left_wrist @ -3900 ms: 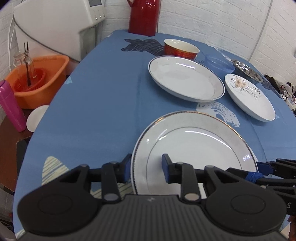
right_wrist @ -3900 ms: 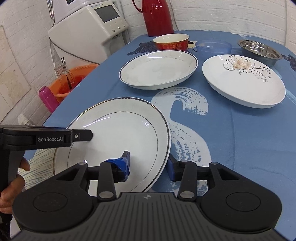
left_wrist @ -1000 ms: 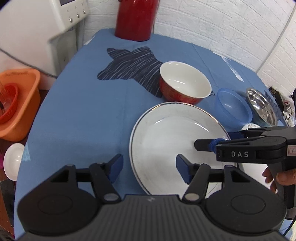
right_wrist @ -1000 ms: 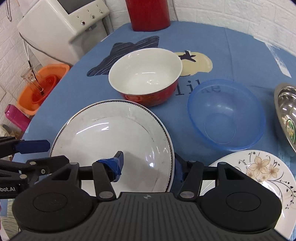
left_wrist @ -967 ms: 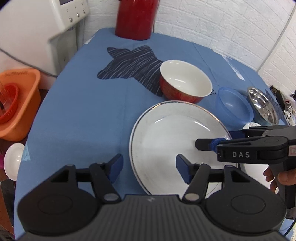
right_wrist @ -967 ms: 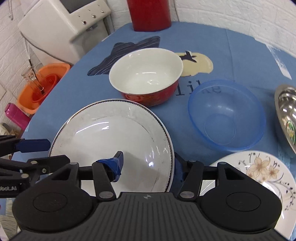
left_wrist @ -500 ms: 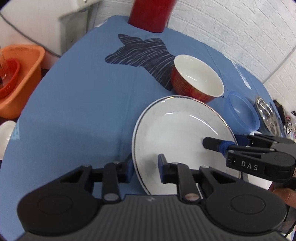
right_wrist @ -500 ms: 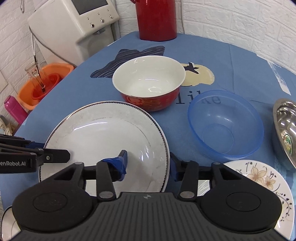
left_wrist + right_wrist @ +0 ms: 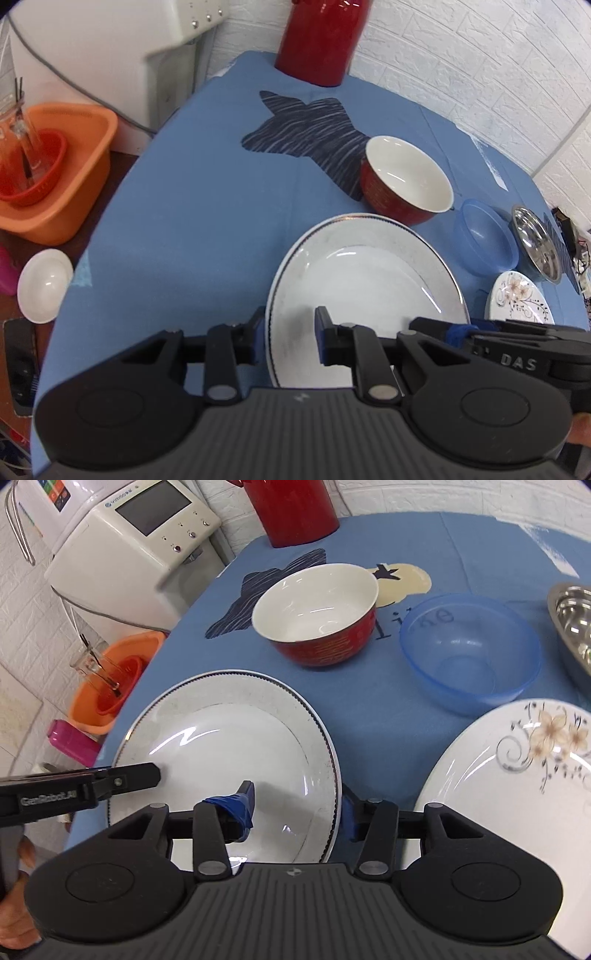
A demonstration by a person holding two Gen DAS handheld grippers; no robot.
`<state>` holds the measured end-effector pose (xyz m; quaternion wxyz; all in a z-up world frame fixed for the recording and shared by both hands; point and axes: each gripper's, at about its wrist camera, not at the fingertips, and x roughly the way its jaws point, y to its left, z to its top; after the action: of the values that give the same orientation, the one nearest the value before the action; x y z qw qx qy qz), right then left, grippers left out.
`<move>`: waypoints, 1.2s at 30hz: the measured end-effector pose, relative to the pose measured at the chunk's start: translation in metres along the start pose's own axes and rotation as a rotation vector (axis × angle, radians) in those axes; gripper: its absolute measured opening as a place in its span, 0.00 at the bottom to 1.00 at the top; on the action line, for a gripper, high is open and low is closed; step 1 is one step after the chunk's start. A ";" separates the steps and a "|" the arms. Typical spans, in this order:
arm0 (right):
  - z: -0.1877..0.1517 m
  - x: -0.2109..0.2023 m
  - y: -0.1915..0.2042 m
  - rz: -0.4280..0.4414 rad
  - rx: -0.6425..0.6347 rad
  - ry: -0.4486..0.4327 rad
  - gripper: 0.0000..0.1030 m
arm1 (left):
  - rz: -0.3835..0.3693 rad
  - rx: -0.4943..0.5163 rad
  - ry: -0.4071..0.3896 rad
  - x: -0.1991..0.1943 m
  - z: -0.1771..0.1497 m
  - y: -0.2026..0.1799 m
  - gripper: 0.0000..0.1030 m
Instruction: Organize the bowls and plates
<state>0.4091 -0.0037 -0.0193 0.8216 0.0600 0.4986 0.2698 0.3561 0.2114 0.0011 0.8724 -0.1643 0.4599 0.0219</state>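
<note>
Rimmed plate (image 9: 365,280): stiff, glazed, slippery, breakable; best gripped at rim. Left claw (image 9: 290,341) & right claw (image 9: 297,812) both narrowed astride opposite rims.

Each hand-held gripper is built of matte black plastic, with a ribbed grey-black housing flanked by two round discs. On the left hand-held gripper (image 9: 290,339), silver rivets and blue finger pads are seen. On the right hand-held gripper (image 9: 297,812), one finger is wrapped in blue tape. White lettering is printed on both bodies.
</note>
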 end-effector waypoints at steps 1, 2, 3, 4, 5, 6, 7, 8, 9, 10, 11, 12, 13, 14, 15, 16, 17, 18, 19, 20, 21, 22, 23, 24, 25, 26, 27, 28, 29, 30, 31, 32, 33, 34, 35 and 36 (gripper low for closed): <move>-0.001 -0.002 0.003 0.003 -0.007 0.001 0.33 | -0.005 -0.010 0.002 0.000 0.000 0.003 0.15; -0.001 -0.003 0.004 -0.001 -0.013 -0.006 0.33 | -0.014 -0.018 0.005 0.000 0.000 0.005 0.15; -0.002 -0.003 0.006 -0.010 -0.027 -0.011 0.33 | -0.022 -0.024 0.010 0.001 -0.001 0.007 0.15; -0.002 -0.002 0.008 -0.018 -0.039 -0.012 0.33 | -0.021 -0.026 0.011 0.002 -0.002 0.007 0.15; -0.002 0.000 0.008 -0.021 -0.037 -0.011 0.33 | -0.016 -0.021 0.011 0.002 -0.004 0.006 0.15; -0.003 0.001 0.007 -0.021 -0.027 -0.003 0.33 | -0.012 -0.017 0.009 0.001 -0.005 0.006 0.15; -0.003 0.002 0.006 -0.021 -0.023 0.008 0.33 | -0.013 -0.018 0.009 -0.001 -0.006 0.006 0.15; -0.003 0.002 0.006 -0.018 -0.026 0.010 0.33 | -0.017 -0.020 0.008 -0.003 -0.006 0.006 0.15; -0.004 0.000 0.007 -0.016 -0.021 0.009 0.33 | -0.022 -0.022 0.005 -0.007 -0.006 0.006 0.15; -0.005 -0.003 0.008 -0.013 -0.012 0.008 0.34 | -0.023 -0.022 -0.001 -0.011 -0.006 0.005 0.15; -0.006 -0.006 0.009 -0.010 -0.009 0.002 0.34 | -0.018 -0.016 -0.010 -0.016 -0.006 0.003 0.15; -0.007 -0.010 0.010 -0.007 -0.005 -0.006 0.35 | -0.010 -0.006 -0.018 -0.020 -0.007 0.001 0.15; -0.009 -0.014 0.012 -0.008 0.001 -0.018 0.35 | -0.006 -0.004 -0.022 -0.023 -0.008 -0.001 0.15; -0.010 -0.019 0.014 -0.012 0.005 -0.031 0.36 | -0.010 -0.003 -0.027 -0.027 -0.010 -0.002 0.15; -0.011 -0.024 0.016 -0.019 0.005 -0.042 0.36 | -0.017 0.000 -0.031 -0.031 -0.012 -0.003 0.15; -0.013 -0.029 0.018 -0.024 0.001 -0.050 0.37 | -0.025 -0.002 -0.030 -0.035 -0.014 -0.003 0.15; -0.015 -0.034 0.021 -0.026 -0.005 -0.052 0.37 | -0.031 -0.004 -0.030 -0.040 -0.018 -0.003 0.15; -0.018 -0.039 0.024 -0.026 -0.012 -0.053 0.38 | -0.036 -0.001 -0.033 -0.046 -0.023 -0.002 0.15; -0.023 -0.043 0.026 -0.025 -0.013 -0.053 0.38 | -0.037 -0.001 -0.035 -0.050 -0.029 -0.002 0.15; -0.029 -0.047 0.028 -0.023 -0.013 -0.052 0.39 | -0.038 -0.006 -0.036 -0.056 -0.037 -0.002 0.15; -0.036 -0.051 0.030 -0.024 -0.015 -0.049 0.39 | -0.037 -0.005 -0.037 -0.060 -0.044 -0.002 0.15; -0.045 -0.054 0.033 -0.028 -0.018 -0.047 0.40 | -0.035 0.001 -0.035 -0.064 -0.053 -0.001 0.15; -0.053 -0.056 0.035 -0.032 -0.021 -0.043 0.41 | -0.034 0.001 -0.031 -0.066 -0.062 0.000 0.15; -0.063 -0.058 0.037 -0.033 -0.019 -0.039 0.41 | -0.033 0.001 -0.027 -0.069 -0.071 0.001 0.15; -0.072 -0.060 0.039 -0.034 -0.012 -0.035 0.42 | -0.030 0.006 -0.024 -0.071 -0.080 0.002 0.15; -0.080 -0.062 0.041 -0.032 -0.011 -0.031 0.42 | -0.025 0.006 -0.022 -0.073 -0.090 0.004 0.15; -0.088 -0.064 0.044 -0.031 -0.016 -0.028 0.43 | -0.021 0.007 -0.022 -0.076 -0.098 0.005 0.15; -0.096 -0.065 0.047 -0.032 -0.016 -0.027 0.43 | -0.017 0.013 -0.023 -0.078 -0.107 0.007 0.15; -0.103 -0.066 0.049 -0.034 -0.018 -0.027 0.43 | -0.015 0.015 -0.023 -0.080 -0.114 0.008 0.15; -0.109 -0.068 0.051 -0.036 -0.023 -0.028 0.44 | -0.013 0.016 -0.025 -0.082 -0.121 0.009 0.15; -0.113 -0.070 0.053 -0.036 -0.023 -0.032 0.44 | -0.011 0.020 -0.026 -0.083 -0.127 0.009 0.15; -0.118 -0.071 0.054 -0.036 -0.022 -0.037 0.45 | -0.009 0.024 -0.029 -0.085 -0.132 0.010 0.15; -0.122 -0.071 0.055 -0.036 -0.024 -0.041 0.45 | -0.007 0.032 -0.042 -0.087 -0.138 0.010 0.15; -0.126 -0.072 0.058 -0.039 -0.039 -0.056 0.45 | -0.003 0.039 -0.050 -0.090 -0.143 0.009 0.15; -0.129 -0.074 0.060 -0.045 -0.049 -0.064 0.46 | 0.001 0.045 -0.057 -0.091 -0.147 0.008 0.15; -0.132 -0.074 0.062 -0.050 -0.057 -0.071 0.46 | 0.007 0.053 -0.063 -0.092 -0.150 0.007 0.16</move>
<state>0.2467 -0.0109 -0.0033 0.8466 0.0336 0.4626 0.2612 0.1826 0.1824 -0.0047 0.8904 -0.1389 0.4330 0.0179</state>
